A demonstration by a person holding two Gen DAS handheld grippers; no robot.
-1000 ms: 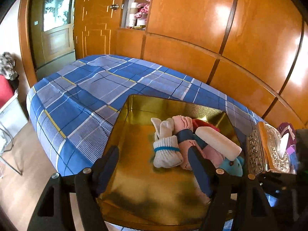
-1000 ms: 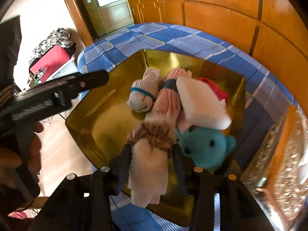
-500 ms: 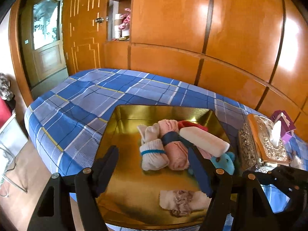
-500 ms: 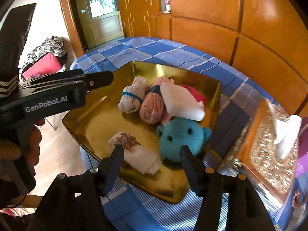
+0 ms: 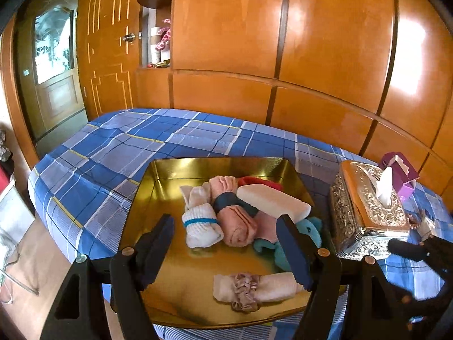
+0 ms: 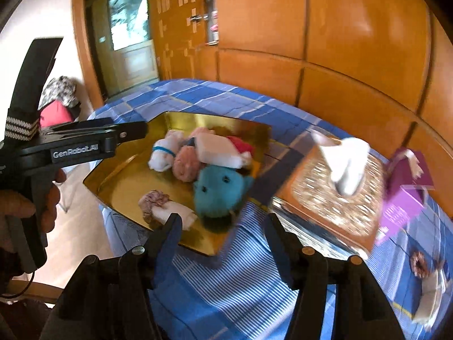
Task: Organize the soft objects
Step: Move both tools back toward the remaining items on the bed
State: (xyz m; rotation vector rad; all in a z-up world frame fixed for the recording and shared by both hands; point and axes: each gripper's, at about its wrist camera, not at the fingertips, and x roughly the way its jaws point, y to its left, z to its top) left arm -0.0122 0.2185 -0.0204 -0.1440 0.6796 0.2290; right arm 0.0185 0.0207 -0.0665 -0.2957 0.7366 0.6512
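Observation:
A gold tray on the blue plaid bed holds a white sock roll with a blue band, a pink roll, a white block and a teal plush. A cream roll wrapped in a scrunchie lies alone at the tray's near edge. My left gripper hangs open over the tray, with nothing between its fingers. My right gripper is open and empty above the bedcover just off the tray's near corner. The cream roll and the plush lie just beyond it.
An ornate tissue box stands right of the tray, a purple box behind it. Another white cloth with a dark scrunchie lies at the far right of the bed. Wooden panels back the bed. A hand holds the left gripper.
The right gripper opened and left the cream roll at the tray's near edge, then drew back and swung right. The left gripper backed off slightly and stayed open.

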